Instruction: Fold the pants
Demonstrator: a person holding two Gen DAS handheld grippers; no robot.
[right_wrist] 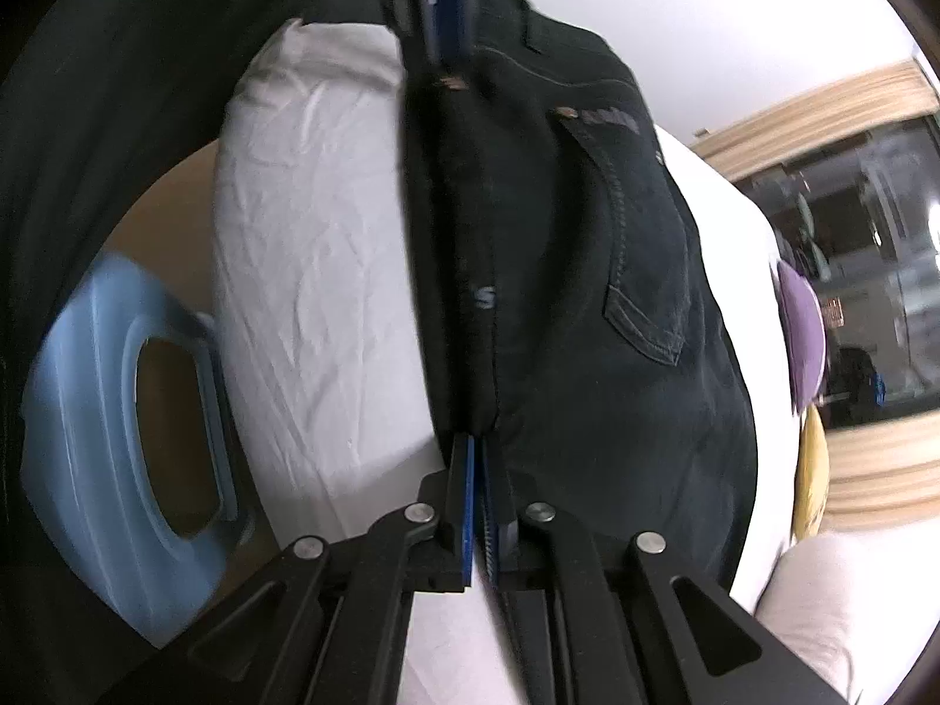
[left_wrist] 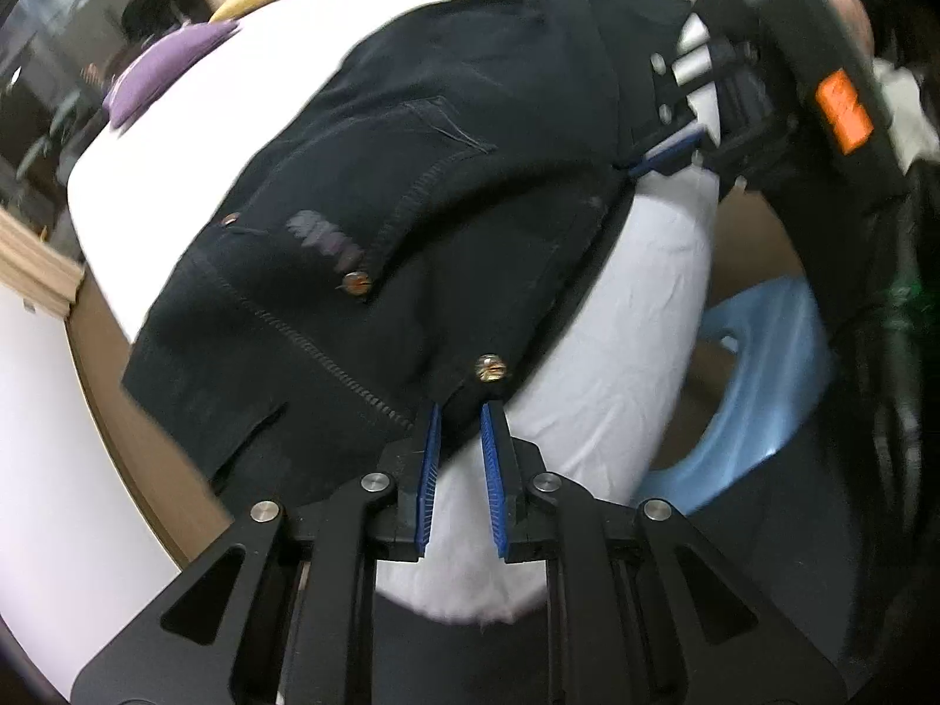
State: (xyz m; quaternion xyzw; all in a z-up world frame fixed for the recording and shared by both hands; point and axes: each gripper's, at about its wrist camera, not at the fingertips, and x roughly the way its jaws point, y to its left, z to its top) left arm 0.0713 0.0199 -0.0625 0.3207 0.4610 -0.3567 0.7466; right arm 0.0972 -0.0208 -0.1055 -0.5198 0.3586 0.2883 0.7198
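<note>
A: Where are the pants?

B: The dark pants [left_wrist: 411,205] lie spread over the white bed [left_wrist: 617,323], waist end toward me. In my left wrist view the fabric fills the space ahead of my left gripper [left_wrist: 461,411], with a brass button [left_wrist: 490,367] just beyond the tips.

A: And your left jaws?

B: Parted, with a gap between the blue pads [left_wrist: 429,470]. The corner of the waistband reaches down between the tips, but the pads are not pressed onto it.

A: The right side?

B: My right gripper [right_wrist: 476,446] has its jaws pressed together on a fold of the pants [right_wrist: 587,294]; the cloth runs straight out from the tips as a raised ridge. A back pocket [right_wrist: 646,270] sits to the right of that ridge.

A: What else is near?

B: Left of my right jaws a light blue plastic stool [right_wrist: 117,411] stands beside the bed [right_wrist: 317,270]. Far right of them, a purple cushion [right_wrist: 802,329] rests on the bed, with a yellow one [right_wrist: 813,470] nearby.
</note>
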